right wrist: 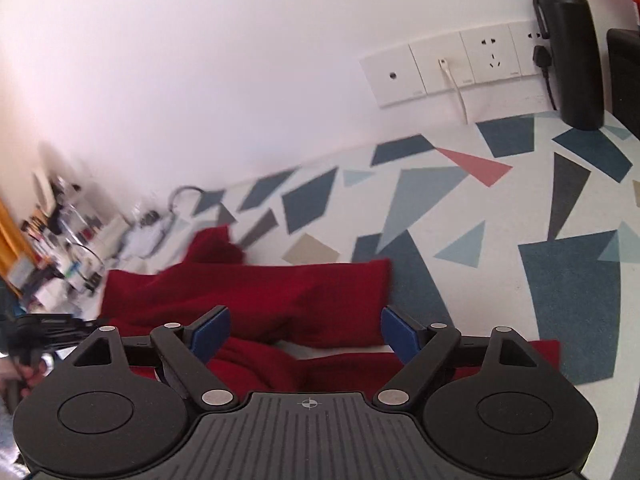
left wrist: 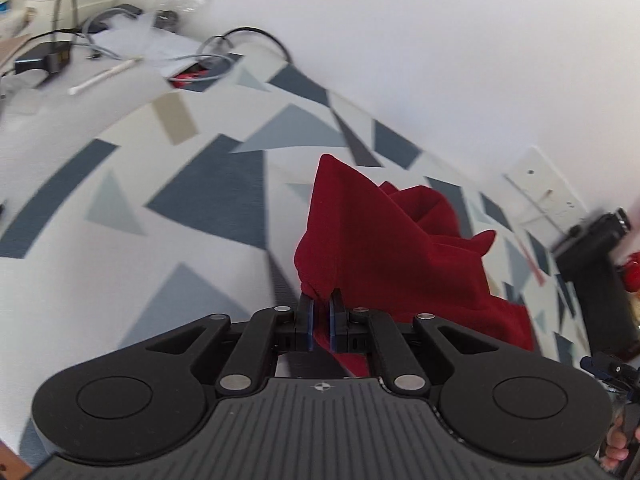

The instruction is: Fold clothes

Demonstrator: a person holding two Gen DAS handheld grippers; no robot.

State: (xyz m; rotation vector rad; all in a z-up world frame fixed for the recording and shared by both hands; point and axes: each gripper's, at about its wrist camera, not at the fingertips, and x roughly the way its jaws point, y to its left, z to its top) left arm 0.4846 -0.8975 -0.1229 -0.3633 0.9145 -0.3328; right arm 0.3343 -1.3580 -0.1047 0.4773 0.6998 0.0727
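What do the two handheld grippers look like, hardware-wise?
Both match. The left gripper and right gripper are matte black, each with two round discs flanking a ribbed centre plate marked with a small crosshair. Angled linkage arms carry silver pivot pins. The finger pads are blue. No cables visible on either; no sleeve in view.

patterned cloth [right wrist: 460,208] bare, flask [right wrist: 570,48] at wall

Spread tongs [right wrist: 305,330] above red garment [right wrist: 280,292]

one red garment [right wrist: 248,292], two grippers, one black flask [right wrist: 572,48], four wall plates.
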